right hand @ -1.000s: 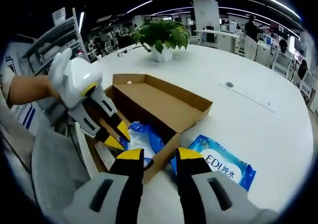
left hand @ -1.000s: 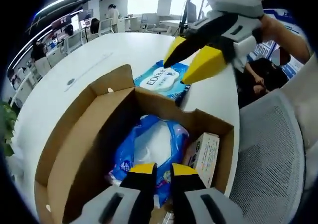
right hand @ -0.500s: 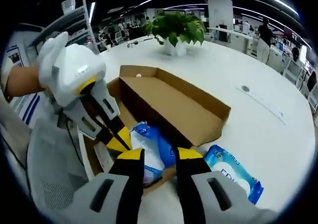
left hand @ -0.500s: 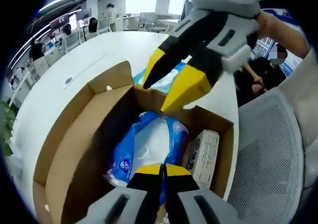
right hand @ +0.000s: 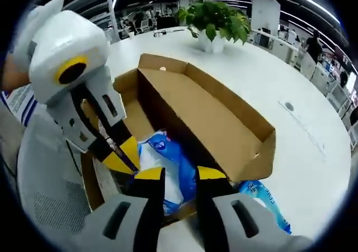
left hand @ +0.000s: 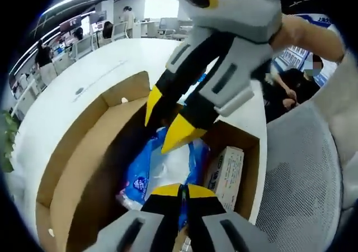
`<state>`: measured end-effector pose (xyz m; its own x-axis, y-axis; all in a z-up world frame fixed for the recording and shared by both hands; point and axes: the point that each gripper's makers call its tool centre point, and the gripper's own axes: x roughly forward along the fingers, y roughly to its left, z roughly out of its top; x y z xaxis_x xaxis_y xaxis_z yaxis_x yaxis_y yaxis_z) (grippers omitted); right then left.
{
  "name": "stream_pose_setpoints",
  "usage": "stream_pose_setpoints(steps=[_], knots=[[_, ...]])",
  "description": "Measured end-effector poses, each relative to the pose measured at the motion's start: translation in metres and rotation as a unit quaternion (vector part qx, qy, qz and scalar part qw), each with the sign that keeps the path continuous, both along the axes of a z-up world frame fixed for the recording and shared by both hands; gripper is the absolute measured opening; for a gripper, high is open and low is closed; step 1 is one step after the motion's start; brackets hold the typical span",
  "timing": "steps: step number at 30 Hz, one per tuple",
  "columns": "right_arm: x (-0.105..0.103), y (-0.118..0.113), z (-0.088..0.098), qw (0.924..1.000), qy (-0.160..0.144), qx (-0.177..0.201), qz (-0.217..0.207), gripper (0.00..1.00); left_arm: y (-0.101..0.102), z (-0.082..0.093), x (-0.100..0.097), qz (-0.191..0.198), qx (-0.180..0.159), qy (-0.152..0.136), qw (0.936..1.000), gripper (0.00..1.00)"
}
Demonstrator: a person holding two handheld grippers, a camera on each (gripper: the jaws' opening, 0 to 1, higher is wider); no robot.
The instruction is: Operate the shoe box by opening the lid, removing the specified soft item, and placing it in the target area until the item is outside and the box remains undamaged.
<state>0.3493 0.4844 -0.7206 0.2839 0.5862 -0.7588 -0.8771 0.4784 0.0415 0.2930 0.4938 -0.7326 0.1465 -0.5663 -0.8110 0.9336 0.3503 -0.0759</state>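
1. The open cardboard shoe box [left hand: 84, 151] sits on the white counter [left hand: 67, 90], its lid [right hand: 224, 118] folded back
2. A blue-and-white soft pack [left hand: 168, 168] lies inside the box; its print is too small to read
3. The left gripper [left hand: 180, 191] has its jaws together at the pack's near edge; a pinch cannot be confirmed
4. A small white carton [left hand: 226, 171] stands beside the pack, its writing illegible
5. The right gripper [right hand: 173, 175], jaws apart, is over the pack
6. A blue wipes packet [right hand: 268, 204] lies outside the box
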Motion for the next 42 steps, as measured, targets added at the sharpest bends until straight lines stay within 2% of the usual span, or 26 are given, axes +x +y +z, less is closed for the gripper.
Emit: stream_pose_setpoints(steps=[2, 6, 13, 17, 18, 20, 29, 34, 42], knots=[[0.001, 0.001, -0.003, 1.0000, -0.002, -0.008, 0.005, 0.17, 0.000, -0.003, -0.004, -0.007, 0.008, 0.003, 0.9999, 0.14], [0.003, 0.004, -0.007, 0.9999, -0.001, -0.014, 0.009, 0.17, -0.001, -0.003, -0.003, -0.008, 0.008, 0.007, 0.9999, 0.14], [0.002, 0.007, -0.019, 0.9993, 0.003, -0.033, 0.021, 0.12, -0.001, -0.006, -0.003, -0.013, 0.013, 0.017, 0.9997, 0.03], [0.003, 0.006, -0.020, 0.9992, 0.003, -0.036, 0.015, 0.00, 0.001, -0.004, -0.003, -0.005, 0.012, 0.020, 0.9997, 0.00], [0.003, 0.006, -0.020, 0.9993, 0.002, -0.035, 0.013, 0.00, 0.001, -0.004, -0.003, -0.004, 0.012, 0.020, 0.9997, 0.00], [0.002, 0.007, -0.018, 0.9995, 0.011, -0.027, 0.008, 0.00, 0.002, -0.003, -0.004, -0.004, 0.011, 0.019, 0.9997, 0.00], [0.003, 0.008, -0.011, 0.9998, 0.005, -0.018, 0.010, 0.00, 0.006, 0.007, -0.004, 0.000, 0.009, 0.013, 0.9999, 0.00], [0.002, 0.007, -0.001, 0.9999, 0.009, -0.006, -0.001, 0.00, 0.007, 0.014, -0.004, -0.001, 0.013, 0.008, 0.9999, 0.00], [-0.001, 0.007, 0.017, 1.0000, -0.003, 0.007, 0.002, 0.00, 0.008, 0.030, -0.007, 0.002, 0.016, -0.001, 0.9999, 0.00]])
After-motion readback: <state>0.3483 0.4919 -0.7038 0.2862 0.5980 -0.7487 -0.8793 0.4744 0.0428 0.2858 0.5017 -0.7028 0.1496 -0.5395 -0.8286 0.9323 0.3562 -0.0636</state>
